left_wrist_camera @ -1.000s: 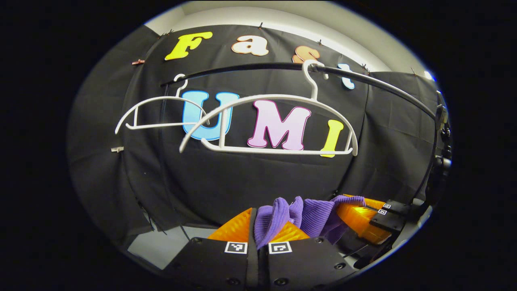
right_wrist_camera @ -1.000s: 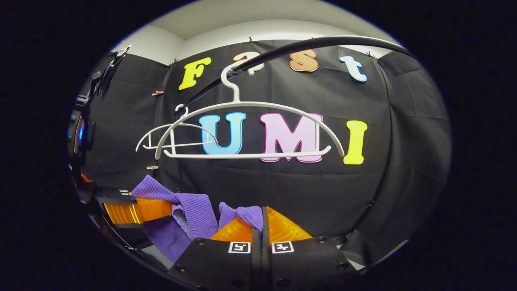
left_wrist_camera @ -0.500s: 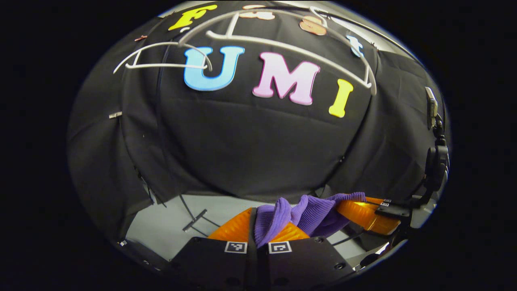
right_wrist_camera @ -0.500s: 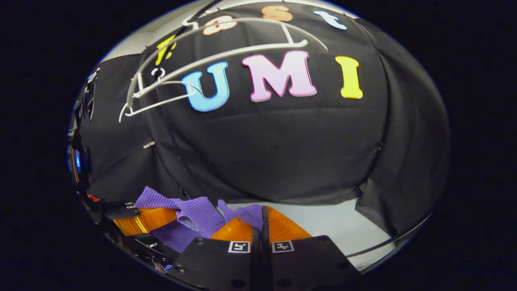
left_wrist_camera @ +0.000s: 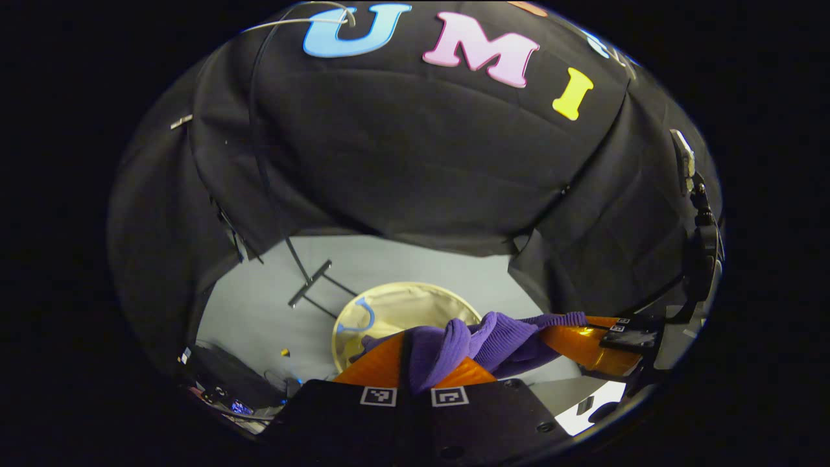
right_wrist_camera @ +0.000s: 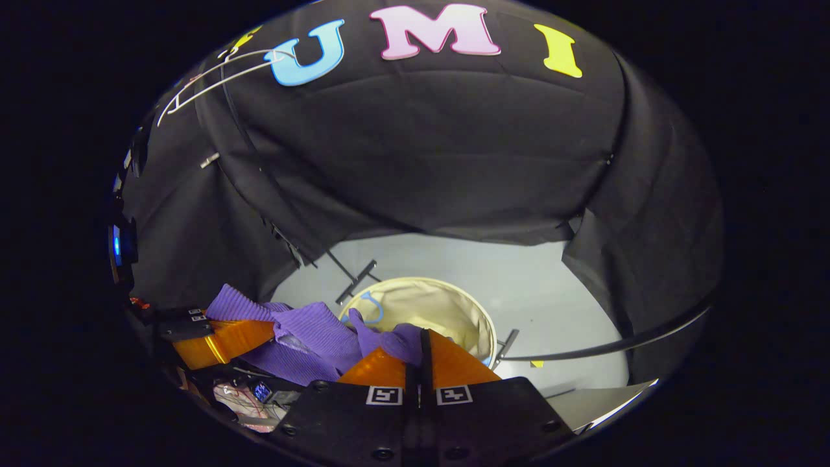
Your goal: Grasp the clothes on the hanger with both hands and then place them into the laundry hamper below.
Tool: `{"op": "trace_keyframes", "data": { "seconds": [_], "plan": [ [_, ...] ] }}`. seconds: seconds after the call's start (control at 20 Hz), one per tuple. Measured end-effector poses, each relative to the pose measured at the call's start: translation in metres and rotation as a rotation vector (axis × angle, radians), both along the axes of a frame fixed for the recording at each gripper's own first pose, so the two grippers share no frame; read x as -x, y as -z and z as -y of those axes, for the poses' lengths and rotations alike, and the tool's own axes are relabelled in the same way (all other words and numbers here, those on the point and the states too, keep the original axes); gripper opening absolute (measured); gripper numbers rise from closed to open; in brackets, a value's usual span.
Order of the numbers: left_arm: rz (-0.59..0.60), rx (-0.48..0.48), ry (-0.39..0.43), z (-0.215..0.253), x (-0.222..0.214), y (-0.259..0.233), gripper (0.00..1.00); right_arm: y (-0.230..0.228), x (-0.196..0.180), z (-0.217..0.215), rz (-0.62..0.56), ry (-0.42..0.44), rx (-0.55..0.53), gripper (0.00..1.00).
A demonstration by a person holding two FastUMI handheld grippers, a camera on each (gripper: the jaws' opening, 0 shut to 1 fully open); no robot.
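The left tongs (left_wrist_camera: 415, 363) are clenched on a bunched fold of the purple garment (left_wrist_camera: 499, 337), which sticks up between their two fingers and stretches away to the right, where the other tongs (left_wrist_camera: 587, 344) hold its far end. In the right gripper view, the right tongs (right_wrist_camera: 420, 357) are likewise clamped on a purple fold that pokes out at their tips, and the cloth runs off to the left, sagging a little, to the left tongs (right_wrist_camera: 224, 340). The garment hangs spread between the two tongs, in the air above the round cream laundry hamper (right_wrist_camera: 454, 305), which stands open on the grey floor (right_wrist_camera: 551, 292). A white hanger (right_wrist_camera: 201, 81) shows high up against the black cloth wall.
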State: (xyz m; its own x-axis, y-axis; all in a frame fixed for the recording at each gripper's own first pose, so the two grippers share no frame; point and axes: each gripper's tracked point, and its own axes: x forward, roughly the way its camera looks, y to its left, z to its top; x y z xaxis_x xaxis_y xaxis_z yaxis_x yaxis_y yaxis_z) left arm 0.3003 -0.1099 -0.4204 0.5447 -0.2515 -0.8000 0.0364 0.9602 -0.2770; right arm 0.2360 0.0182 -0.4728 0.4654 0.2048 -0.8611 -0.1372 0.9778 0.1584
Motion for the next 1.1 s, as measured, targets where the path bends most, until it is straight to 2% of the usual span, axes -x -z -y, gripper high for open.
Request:
{"op": "trace_keyframes", "data": {
  "seconds": [0.2,0.3,0.55,0.7,0.75,0.8,0.85,0.9,1.0,1.05,1.1],
  "plan": [
    [-0.122,-0.044,0.009,-0.007,0.018,0.033,0.07,0.026,0.019,0.007,-0.098,-0.039,0.062,0.04],
    [-0.182,-0.053,0.011,-0.006,0.025,0.043,0.05,0.034,0.025,0.006,-0.136,-0.037,0.071,0.05],
    [-0.233,-0.059,0.032,-0.007,0.036,0.057,0.05,0.043,0.029,0.012,-0.185,0.004,0.077,0.05],
    [-0.231,-0.049,0.046,-0.004,0.035,0.055,0.1,0.049,0.035,0.017,-0.211,0.013,0.084,0.05],
    [-0.227,-0.047,0.044,-0.004,0.033,0.052,0.17,0.049,0.036,0.013,-0.214,0.012,0.069,0.05],
    [-0.224,-0.049,0.043,-0.002,0.031,0.05,0.35,0.049,0.034,0.011,-0.211,0.018,0.061,0.02],
    [-0.221,-0.051,0.048,0.0,0.029,0.048,0.35,0.048,0.03,0.013,-0.202,0.026,0.068,0.04],
    [-0.22,-0.054,0.058,0.003,0.027,0.047,0.51,0.048,0.027,0.015,-0.193,0.024,0.066,0.17],
    [-0.228,-0.078,0.074,0.003,0.03,0.046,0.82,0.047,0.024,0.023,-0.173,0.013,0.098,0.31],
    [-0.23,-0.084,0.076,0.002,0.033,0.044,0.98,0.046,0.022,0.025,-0.169,0.007,0.11,0.54],
    [-0.229,-0.09,0.073,0.0,0.034,0.048,0.97,0.045,0.022,0.029,-0.164,0.007,0.127,0.77]
  ]
}}
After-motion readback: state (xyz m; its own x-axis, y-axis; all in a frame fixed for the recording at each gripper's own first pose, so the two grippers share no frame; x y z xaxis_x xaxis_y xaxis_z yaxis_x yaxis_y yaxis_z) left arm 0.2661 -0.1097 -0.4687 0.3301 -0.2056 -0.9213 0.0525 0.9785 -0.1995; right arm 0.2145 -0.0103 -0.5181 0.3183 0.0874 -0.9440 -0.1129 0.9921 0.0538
